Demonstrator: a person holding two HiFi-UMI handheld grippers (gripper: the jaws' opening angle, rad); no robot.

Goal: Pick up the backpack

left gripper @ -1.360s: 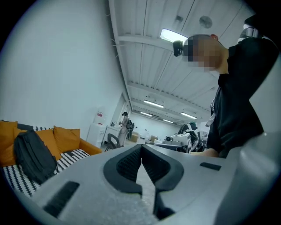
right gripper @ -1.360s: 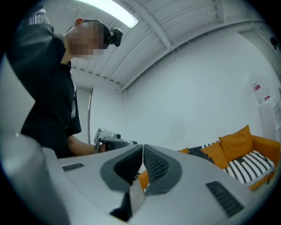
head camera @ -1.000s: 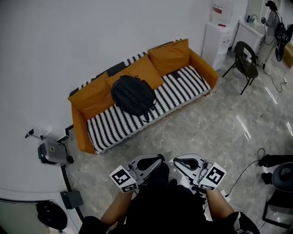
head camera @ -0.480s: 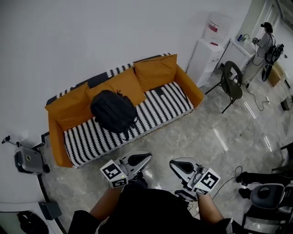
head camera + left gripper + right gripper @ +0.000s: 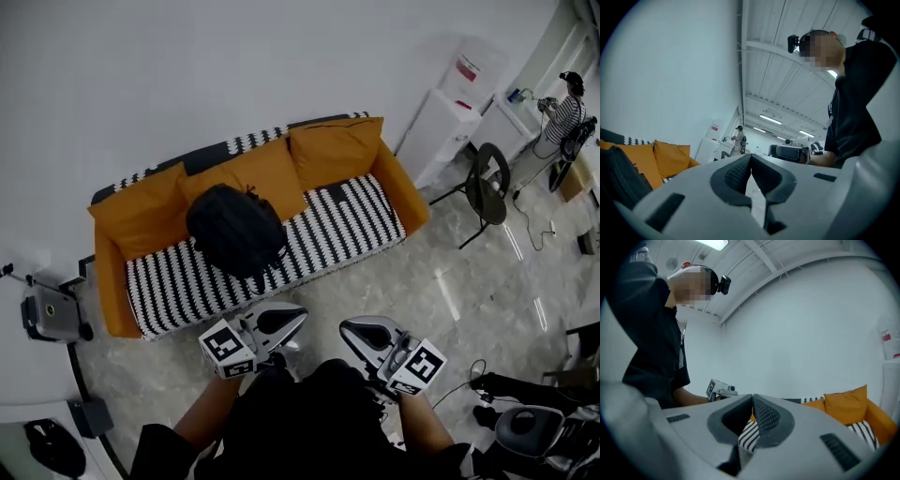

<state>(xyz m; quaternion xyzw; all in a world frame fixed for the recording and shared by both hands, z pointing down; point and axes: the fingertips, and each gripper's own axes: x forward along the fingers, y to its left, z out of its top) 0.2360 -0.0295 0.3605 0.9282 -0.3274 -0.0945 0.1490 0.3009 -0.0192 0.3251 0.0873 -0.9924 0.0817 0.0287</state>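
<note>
**Backpack lying on the sofa, both grippers closed and empty**

The black backpack (image 5: 236,230) is lying on the striped seat of the orange sofa (image 5: 398,202), in its left half. It is leaning back against the orange cushions (image 5: 255,173). Nothing is touching it. The sofa is standing against a white wall (image 5: 187,66), on a glossy stone floor (image 5: 450,281).

The person is holding both grippers low in front of the body. They are near the front edge of the sofa but well apart from the backpack. The left gripper (image 5: 302,313) and the right gripper (image 5: 343,325) are pointing partly toward each other, with a strip of floor showing between their tips.

In the left gripper view, the two fingers (image 5: 733,176) are pressing together at the tips and are pinching nothing. In the right gripper view, the fingers (image 5: 768,418) are pressing together in the same way, also with nothing between them. The striped seat is showing behind them.

To the right of the sofa, a white water dispenser (image 5: 459,89) is standing by the wall, and a black folding chair (image 5: 487,173) is standing near it. Further away, another person in a striped shirt (image 5: 565,117) is standing. To the left of the sofa, a small grey machine (image 5: 49,314) is sitting on the floor.
</note>
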